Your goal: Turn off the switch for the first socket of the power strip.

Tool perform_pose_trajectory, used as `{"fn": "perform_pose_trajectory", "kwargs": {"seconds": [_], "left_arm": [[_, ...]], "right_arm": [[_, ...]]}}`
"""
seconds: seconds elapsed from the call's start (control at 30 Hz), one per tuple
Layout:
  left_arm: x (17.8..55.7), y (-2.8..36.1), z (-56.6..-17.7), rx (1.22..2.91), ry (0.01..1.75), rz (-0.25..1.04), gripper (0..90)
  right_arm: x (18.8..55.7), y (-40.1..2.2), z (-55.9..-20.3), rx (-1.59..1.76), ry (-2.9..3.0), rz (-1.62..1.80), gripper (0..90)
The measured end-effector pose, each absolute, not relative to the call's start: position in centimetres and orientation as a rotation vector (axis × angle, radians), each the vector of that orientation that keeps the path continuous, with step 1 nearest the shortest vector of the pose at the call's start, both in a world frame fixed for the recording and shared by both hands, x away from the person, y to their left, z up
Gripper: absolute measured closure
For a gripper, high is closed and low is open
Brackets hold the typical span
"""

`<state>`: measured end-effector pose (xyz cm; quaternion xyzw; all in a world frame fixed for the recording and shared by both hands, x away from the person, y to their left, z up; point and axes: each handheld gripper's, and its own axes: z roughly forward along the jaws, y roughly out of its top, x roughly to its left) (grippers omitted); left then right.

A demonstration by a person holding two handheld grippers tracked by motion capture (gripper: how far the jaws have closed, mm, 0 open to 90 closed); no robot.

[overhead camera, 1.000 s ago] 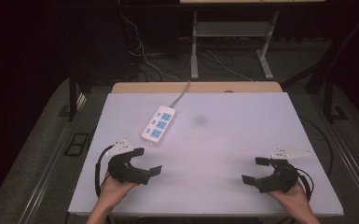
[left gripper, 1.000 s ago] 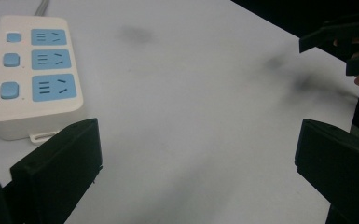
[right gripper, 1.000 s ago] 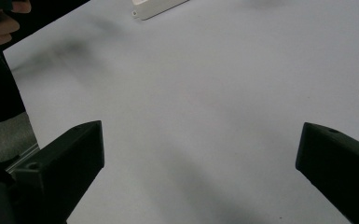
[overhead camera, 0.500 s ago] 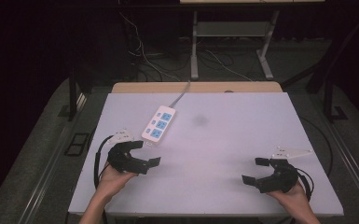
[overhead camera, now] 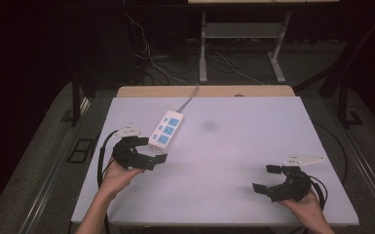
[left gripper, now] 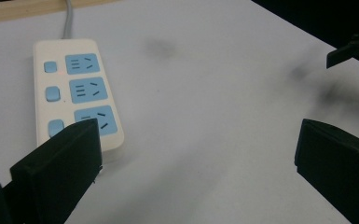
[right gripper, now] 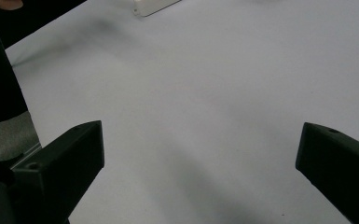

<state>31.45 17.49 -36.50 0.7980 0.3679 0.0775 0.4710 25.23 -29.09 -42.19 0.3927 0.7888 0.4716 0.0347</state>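
On the pale table (overhead camera: pixel 224 161), toward its far-left part, lies a white power strip (overhead camera: pixel 166 128) with three blue sockets, long axis running from the near left up toward the far edge, cable leaving the far end over the wooden border. Just beside its near end hovers the left gripper (overhead camera: pixel 157 155), jaws spread wide, nothing between them; seen along those jaws in the left gripper view, the strip (left gripper: pixel 77 93) sits ahead and to the left, one jaw overlapping the nearest socket's corner, though touching or merely in front cannot be told. Well apart, at the near-right corner, sits the right gripper (overhead camera: pixel 267 178), likewise agape and empty, pointing across bare tabletop, with only a corner of the strip (right gripper: pixel 154 5) at the far top of its own view. Clearly the nearer of the two: the left. Probably a matter of closing across the strip's short width, so squaring the jaws crosswise to that long axis looks like what any grasp depends on.
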Motion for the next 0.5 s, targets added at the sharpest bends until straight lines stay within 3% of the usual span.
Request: {"fn": "perform_pose_trajectory", "kwargs": {"seconds": [0.5], "left_arm": [[33.5,17.3,-35.6,1.978,0.914,0.203,0.0]], "right_arm": [[25.2,-29.0,-42.3,1.208,2.428,1.445,0.8]]}}
